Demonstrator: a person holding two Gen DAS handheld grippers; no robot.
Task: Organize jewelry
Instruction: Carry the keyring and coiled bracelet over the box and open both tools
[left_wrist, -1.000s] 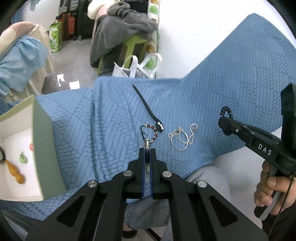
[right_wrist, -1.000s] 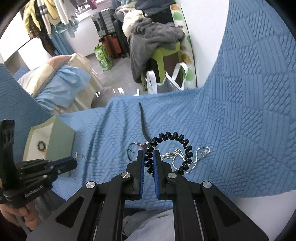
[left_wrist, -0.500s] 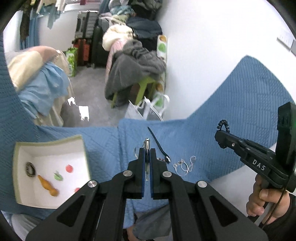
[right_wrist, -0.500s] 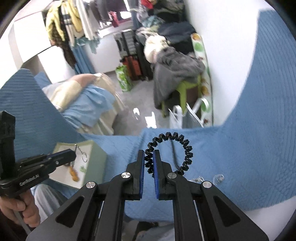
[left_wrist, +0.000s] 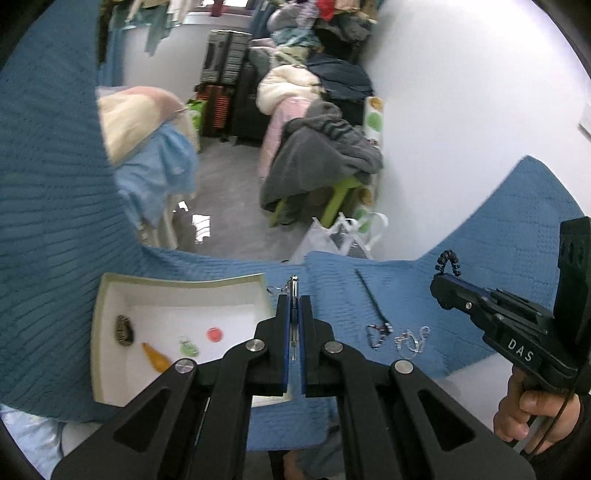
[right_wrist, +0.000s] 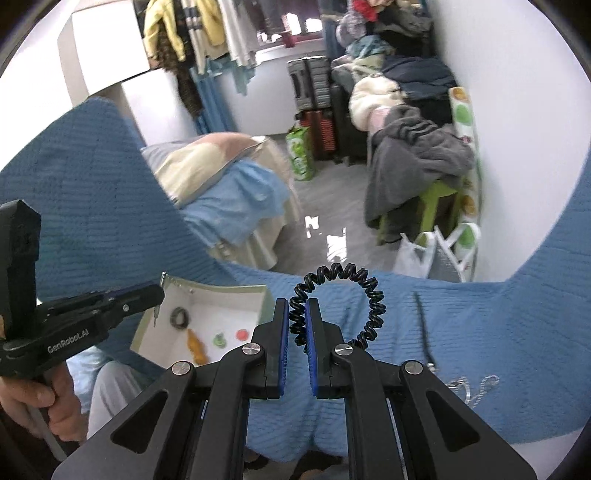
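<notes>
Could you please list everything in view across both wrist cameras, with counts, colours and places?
Open cardboard box: one, pale green outside, white inside, on the cloth at left.
Trinkets inside the box: four; dark ring, orange piece, green piece, red disc.
Quilted blue cloth: one, covering the work surface.
Thin black strap: one, on the cloth.
Beaded bracelet: one, dark, at the strap's near end.
Silver chain pieces: a small cluster, right of the bracelet.
Black coiled hair tie: one, pinched in the right gripper.
Silver clasp with chain: one, pinched in the left gripper.
Hands: two, on the gripper handles.
</notes>
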